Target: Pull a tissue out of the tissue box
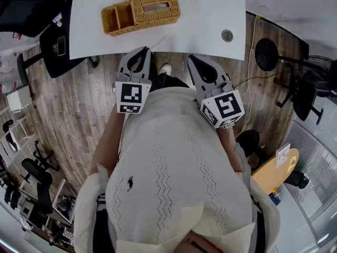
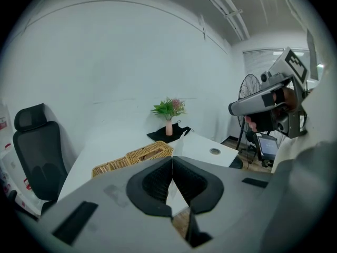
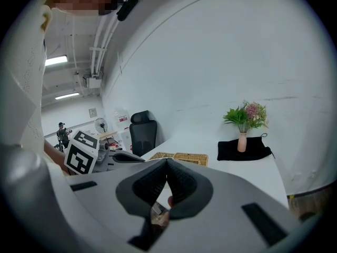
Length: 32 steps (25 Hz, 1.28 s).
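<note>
The left gripper (image 1: pixel 141 51) is held close to the person's chest with its tips at the near edge of the white table (image 1: pixel 202 17). In the left gripper view its jaws are pressed together at the tips on what looks like a thin white tissue (image 1: pixel 158 41). The sheet's edge rises just ahead of the tips, and in the head view it shows as a faint crease on the tabletop, reaching from the gripper toward the box. The right gripper (image 1: pixel 192 58) is level with the left one and a little apart from it, over the wooden floor (image 1: pixel 79 99) just short of the table edge. Its jaws are closed tip to tip with nothing between them. The wicker tissue box (image 1: pixel 156 7) sits well ahead of both grippers on the table, slot facing up, with an open wicker tray (image 1: pixel 117 18) joined to its left side. At the table's far end a small vase of flowers (image 3: pixel 241 140) stands on a black cloth (image 3: pixel 247 151)
</note>
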Available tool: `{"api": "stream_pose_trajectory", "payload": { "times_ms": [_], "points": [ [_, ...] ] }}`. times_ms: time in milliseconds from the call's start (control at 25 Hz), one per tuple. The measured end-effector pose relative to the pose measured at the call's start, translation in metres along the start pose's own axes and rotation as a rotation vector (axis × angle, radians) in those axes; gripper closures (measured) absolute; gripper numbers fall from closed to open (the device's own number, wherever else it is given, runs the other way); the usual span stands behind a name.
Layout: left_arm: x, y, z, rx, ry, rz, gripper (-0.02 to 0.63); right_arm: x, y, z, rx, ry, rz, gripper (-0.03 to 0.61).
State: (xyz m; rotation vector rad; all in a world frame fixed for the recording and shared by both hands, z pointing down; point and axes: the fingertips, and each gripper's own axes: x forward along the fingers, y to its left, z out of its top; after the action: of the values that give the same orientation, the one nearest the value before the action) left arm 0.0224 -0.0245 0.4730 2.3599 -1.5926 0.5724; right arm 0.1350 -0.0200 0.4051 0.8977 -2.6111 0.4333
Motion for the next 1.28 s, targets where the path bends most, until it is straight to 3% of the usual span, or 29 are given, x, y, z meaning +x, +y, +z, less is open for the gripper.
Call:
{"api": "stream_pose_trajectory", "payload": {
  "times_ms": [760, 1280],
  "points": [
    [-0.035, -0.006, 0.016, -0.087, -0.077, -0.003, 0.6, 0.003, 0.018, 0.005, -0.033, -0.028, 0.023, 0.577],
    [-0.052, 0.015, 0.042, -0.115, -0.148, 0.034, 0.6, -0.002, 0.022, 0.039, -0.018, -0.11, 0.041, 0.577]
  ]
}}
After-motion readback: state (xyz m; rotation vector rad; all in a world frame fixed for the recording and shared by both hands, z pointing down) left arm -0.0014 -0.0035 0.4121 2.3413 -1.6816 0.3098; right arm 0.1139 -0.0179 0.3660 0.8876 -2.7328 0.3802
